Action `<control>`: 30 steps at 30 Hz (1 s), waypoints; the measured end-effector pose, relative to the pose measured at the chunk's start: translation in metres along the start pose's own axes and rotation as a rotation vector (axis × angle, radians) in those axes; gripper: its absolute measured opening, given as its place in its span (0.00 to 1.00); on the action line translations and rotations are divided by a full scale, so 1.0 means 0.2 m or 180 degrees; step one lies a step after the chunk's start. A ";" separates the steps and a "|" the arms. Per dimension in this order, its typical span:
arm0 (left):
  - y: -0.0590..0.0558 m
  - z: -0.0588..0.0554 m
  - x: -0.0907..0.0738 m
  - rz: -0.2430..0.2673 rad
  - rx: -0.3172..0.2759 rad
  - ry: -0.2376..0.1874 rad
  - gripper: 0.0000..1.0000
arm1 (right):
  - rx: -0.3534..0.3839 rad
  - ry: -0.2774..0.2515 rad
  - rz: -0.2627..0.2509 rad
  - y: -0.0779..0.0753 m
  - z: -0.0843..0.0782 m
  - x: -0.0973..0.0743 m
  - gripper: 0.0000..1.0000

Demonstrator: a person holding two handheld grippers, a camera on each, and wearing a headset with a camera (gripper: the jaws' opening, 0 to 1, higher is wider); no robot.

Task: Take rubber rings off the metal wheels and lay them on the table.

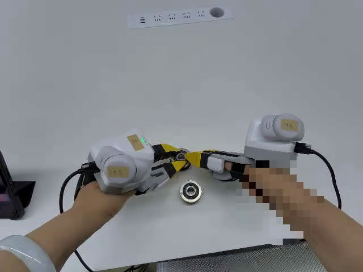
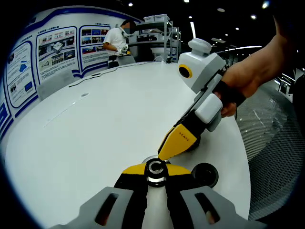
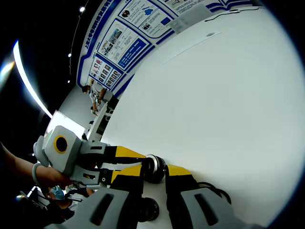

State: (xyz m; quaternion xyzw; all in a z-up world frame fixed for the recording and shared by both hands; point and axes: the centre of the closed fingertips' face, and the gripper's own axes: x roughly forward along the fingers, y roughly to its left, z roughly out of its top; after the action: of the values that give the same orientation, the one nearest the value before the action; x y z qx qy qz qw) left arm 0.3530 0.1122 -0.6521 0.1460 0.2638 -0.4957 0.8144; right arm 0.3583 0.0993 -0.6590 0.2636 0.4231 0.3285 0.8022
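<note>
At table [image 1: 238, 85] — two wheels [image 1: 190, 191] [image 1: 181, 154], two hand-held grippers [image 1: 174, 157] [image 1: 193, 158]

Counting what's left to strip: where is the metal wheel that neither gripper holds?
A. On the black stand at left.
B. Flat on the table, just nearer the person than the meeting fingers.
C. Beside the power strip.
B: the head view shows the loose wheel flat on the table, on the near side of where the left gripper, shut on the held wheel, meets the right gripper.
</note>
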 end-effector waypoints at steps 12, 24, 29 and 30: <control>0.00 0.00 0.00 -0.0002 0.0008 -0.0013 0.14 | 0.0155 0.0046 0.0055 0.00 -0.02 0.03 0.20; 0.00 0.00 0.00 0.0001 0.0016 -0.0009 0.14 | 0.0176 0.0044 0.0101 0.02 -0.01 0.01 0.17; 0.00 0.00 0.00 0.0001 0.0018 -0.0004 0.14 | 0.0146 0.0041 0.0051 0.00 -0.01 0.00 0.13; 0.00 0.00 0.00 0.0001 0.0018 -0.0003 0.14 | 0.0120 0.0045 0.0024 0.00 -0.01 0.00 0.11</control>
State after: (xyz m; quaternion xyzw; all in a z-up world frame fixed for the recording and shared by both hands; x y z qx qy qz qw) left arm 0.3527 0.1119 -0.6519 0.1482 0.2619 -0.4964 0.8142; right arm 0.3560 0.0989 -0.6609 0.2778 0.4339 0.3254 0.7929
